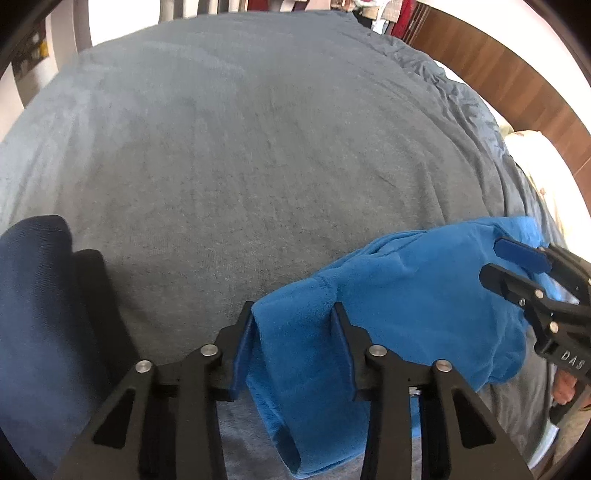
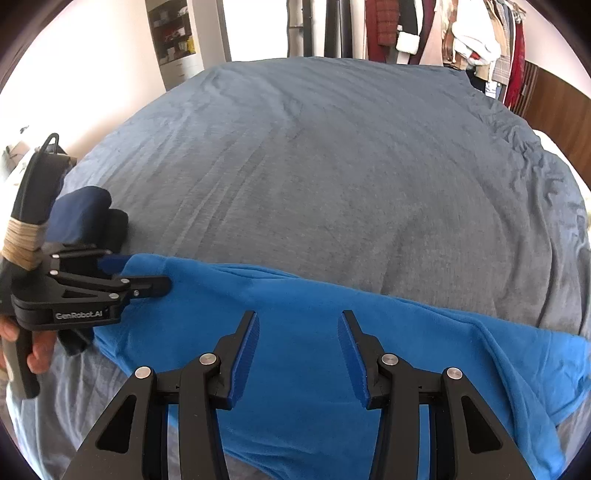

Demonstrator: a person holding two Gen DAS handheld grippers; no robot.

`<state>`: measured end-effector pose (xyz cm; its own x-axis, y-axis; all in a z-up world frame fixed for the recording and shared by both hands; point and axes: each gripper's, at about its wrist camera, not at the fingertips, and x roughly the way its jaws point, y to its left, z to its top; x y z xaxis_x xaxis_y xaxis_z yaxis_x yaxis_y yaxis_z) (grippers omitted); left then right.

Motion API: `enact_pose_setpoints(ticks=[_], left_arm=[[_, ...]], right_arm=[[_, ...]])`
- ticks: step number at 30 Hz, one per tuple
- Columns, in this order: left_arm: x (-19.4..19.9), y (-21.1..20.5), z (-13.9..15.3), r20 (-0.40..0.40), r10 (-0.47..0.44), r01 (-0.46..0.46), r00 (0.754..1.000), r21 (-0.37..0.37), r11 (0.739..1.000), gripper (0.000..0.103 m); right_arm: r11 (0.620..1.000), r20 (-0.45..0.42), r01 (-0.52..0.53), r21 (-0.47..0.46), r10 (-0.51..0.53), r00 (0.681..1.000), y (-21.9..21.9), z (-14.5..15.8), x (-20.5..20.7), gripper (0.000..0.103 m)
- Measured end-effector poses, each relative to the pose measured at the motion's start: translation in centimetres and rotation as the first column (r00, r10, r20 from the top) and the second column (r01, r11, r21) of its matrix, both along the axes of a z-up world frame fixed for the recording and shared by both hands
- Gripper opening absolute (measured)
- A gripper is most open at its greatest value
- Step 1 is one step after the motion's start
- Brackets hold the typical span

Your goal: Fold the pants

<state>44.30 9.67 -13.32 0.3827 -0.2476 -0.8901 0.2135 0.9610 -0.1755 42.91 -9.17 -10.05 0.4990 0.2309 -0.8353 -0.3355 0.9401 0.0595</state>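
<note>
Bright blue fleece pants (image 2: 303,332) lie across the near part of a bed covered in grey-blue fabric (image 2: 314,166). My left gripper (image 1: 295,314) is open, its fingers standing either side of a raised fold at one end of the pants (image 1: 388,288). It also shows at the left of the right wrist view (image 2: 147,275), at the pants' left end. My right gripper (image 2: 298,321) is open and empty, just above the pants' middle. It appears in the left wrist view (image 1: 493,262) over the pants' far end.
Folded dark navy garments (image 2: 88,218) lie on the bed left of the pants, also in the left wrist view (image 1: 40,306). A clothes rack (image 2: 461,33) stands beyond the bed. A wooden headboard (image 1: 517,85) and a white pillow (image 1: 543,177) are on the right.
</note>
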Motion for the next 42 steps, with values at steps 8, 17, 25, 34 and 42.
enact_pose_setpoints(ticks=[8, 17, 25, 34, 42], left_arm=[[-0.7, 0.1, 0.6, 0.045, 0.052, -0.055, 0.998, 0.070, 0.996, 0.033], [-0.4, -0.6, 2.0, 0.074, 0.081, -0.089, 0.994, 0.108, 0.990, 0.059], [-3.6, -1.4, 6.7, 0.148, 0.067, -0.081, 0.987, 0.095, 0.992, 0.065], [-8.9, -5.4, 9.9, 0.281, -0.009, -0.012, 0.960, 0.074, 0.997, 0.066], [-10.2, -10.0, 10.4, 0.331, -0.122, 0.107, 0.936, 0.061, 0.992, 0.066]], right_arm=[[1.000, 0.011, 0.006, 0.018, -0.006, 1.000, -0.1, 0.4, 0.2, 0.045], [1.000, 0.012, 0.028, 0.002, -0.028, 1.000, -0.6, 0.8, -0.3, 0.045], [0.999, 0.041, 0.021, 0.040, -0.023, 0.999, -1.1, 2.6, -1.9, 0.045], [0.991, 0.116, 0.020, 0.129, -0.035, 0.993, -2.8, 4.9, -6.1, 0.045], [0.984, 0.192, 0.076, 0.160, -0.107, 0.976, -6.6, 5.5, -9.0, 0.045]])
